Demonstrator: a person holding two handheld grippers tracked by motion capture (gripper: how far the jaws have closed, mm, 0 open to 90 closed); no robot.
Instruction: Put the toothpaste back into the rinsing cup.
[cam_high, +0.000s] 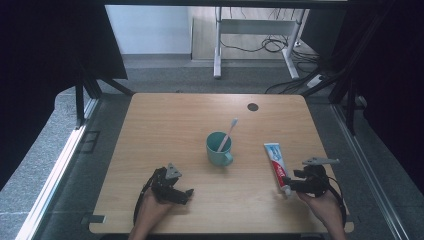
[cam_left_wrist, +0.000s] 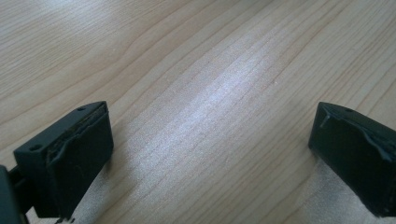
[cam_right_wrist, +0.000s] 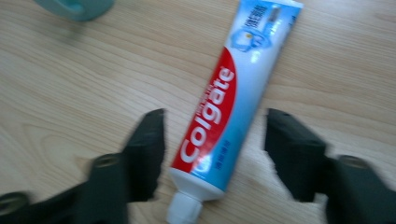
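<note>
Toothpaste tube (cam_right_wrist: 224, 100) lies flat at near right: light, soft, probably slick; grip near its stiffer cap shoulder. Right gripper (cam_right_wrist: 215, 156) straddles it, half open, pads clear.

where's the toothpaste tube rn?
High view: toothpaste tube lies flat on the table's right side, right of the teal cup, cap end between the right hand-held gripper's jaws.
</note>
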